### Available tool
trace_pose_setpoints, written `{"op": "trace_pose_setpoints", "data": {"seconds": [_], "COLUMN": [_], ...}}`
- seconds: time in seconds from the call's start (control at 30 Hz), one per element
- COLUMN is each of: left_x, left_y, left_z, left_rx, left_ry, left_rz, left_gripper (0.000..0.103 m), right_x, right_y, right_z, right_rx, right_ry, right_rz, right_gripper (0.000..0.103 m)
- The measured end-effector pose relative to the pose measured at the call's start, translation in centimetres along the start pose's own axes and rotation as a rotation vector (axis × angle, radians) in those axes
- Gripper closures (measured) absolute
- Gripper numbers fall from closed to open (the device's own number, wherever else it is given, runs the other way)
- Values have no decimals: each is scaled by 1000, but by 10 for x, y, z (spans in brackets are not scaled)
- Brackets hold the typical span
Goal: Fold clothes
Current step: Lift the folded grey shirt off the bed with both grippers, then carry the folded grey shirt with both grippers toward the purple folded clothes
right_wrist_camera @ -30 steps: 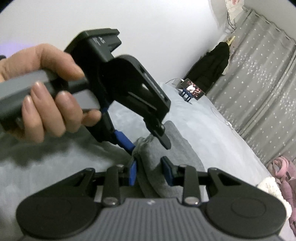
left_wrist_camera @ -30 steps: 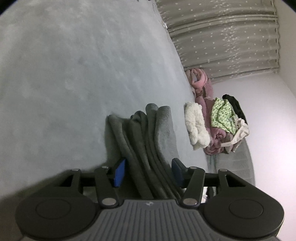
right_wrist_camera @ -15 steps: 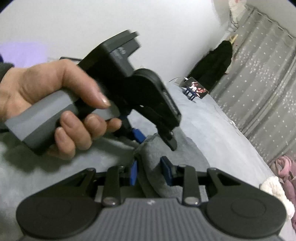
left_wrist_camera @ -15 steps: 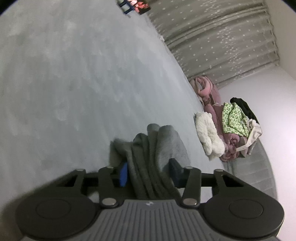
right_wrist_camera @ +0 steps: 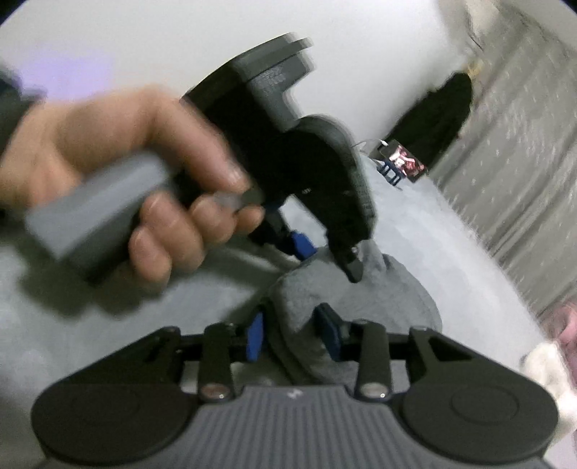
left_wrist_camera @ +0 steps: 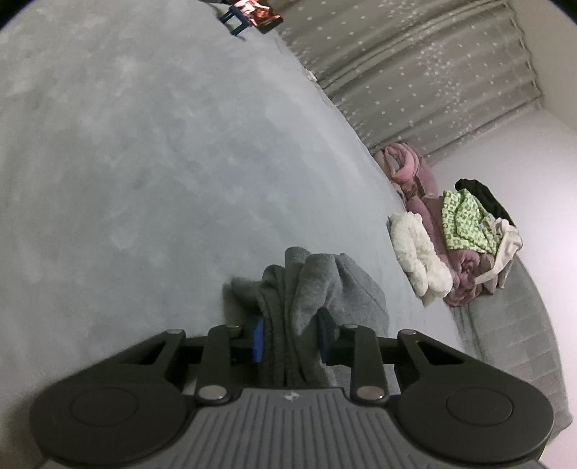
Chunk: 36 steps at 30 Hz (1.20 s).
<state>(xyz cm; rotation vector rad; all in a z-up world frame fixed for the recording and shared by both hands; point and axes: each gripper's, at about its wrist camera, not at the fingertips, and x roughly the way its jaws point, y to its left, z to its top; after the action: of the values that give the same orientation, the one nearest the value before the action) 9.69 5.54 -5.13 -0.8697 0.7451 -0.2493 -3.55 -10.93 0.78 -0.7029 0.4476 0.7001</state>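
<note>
A bunched grey garment (left_wrist_camera: 317, 285) lies on the pale grey bed cover (left_wrist_camera: 144, 173). My left gripper (left_wrist_camera: 292, 339) is shut on a thick bundle of its folds, which rises between the blue pads. In the right wrist view the same grey garment (right_wrist_camera: 378, 299) is pinched by my right gripper (right_wrist_camera: 294, 335), shut on a fold near its edge. Just beyond, a hand (right_wrist_camera: 119, 184) holds the left gripper (right_wrist_camera: 324, 256), blurred by motion, its fingers down in the cloth.
A heap of clothes lies at the bed's right edge: a white fleece (left_wrist_camera: 418, 252), pink garments (left_wrist_camera: 414, 180), a green patterned piece (left_wrist_camera: 465, 220), something black (left_wrist_camera: 483, 194). Starred grey curtains (left_wrist_camera: 414, 65) hang behind. A small blue stand with a picture (left_wrist_camera: 249, 16) sits far back.
The left gripper has closed from open onto the grey garment and gathered it up. The hand with the left gripper has risen and tilted. The right gripper stayed shut on the cloth.
</note>
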Motion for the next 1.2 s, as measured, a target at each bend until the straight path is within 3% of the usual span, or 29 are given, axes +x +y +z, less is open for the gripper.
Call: {"op": "trace_pose_setpoints", "data": {"seconds": [0.2,0.3,0.37,0.57,0.87,0.97,1.03,1.07,1.1,1.13,1.2], "left_x": [-2,-3,-4,-4,-5,-6,-6,-7,-7,-7,-8], "left_y": [-5,-8,-9,-4,-4,-4,-5,-6,-6,-7,-9], "left_z": [-2,-3,-4,-3,-3,-4,-4,-5,-5,-6,-6], "left_rx": [31,52,64,45,41,48,56,61,67,72,84], "left_ry": [-5,-8,-11,-4,2,-2,-4,-5,-6,-7,-10], "left_rz": [23,35,39,31,23,26,31,34,37,40,47], "left_gripper": [75,75,75,75,75,75,75,75,75,75,75], "right_x": [-30,-29,-21,13,14,9,6,5,6,7,14], "right_y": [-90,-120,-132,-130,-134,-149,-162,-166,-169,-172,-176], "right_z": [-7,-22,-31,-42,-48,-56,-64,-69,-73,-78,-86], "right_rx": [468,610,676,734,753,854,945,982,1009,1036,1084], "right_ry": [-110,-115,-79,75,98,58,36,31,42,55,71], "right_rz": [190,141,108,118,137,172,169,161,144,126,155], "right_gripper": [70,73,86,90,90,88,82,72,42,32,32]}}
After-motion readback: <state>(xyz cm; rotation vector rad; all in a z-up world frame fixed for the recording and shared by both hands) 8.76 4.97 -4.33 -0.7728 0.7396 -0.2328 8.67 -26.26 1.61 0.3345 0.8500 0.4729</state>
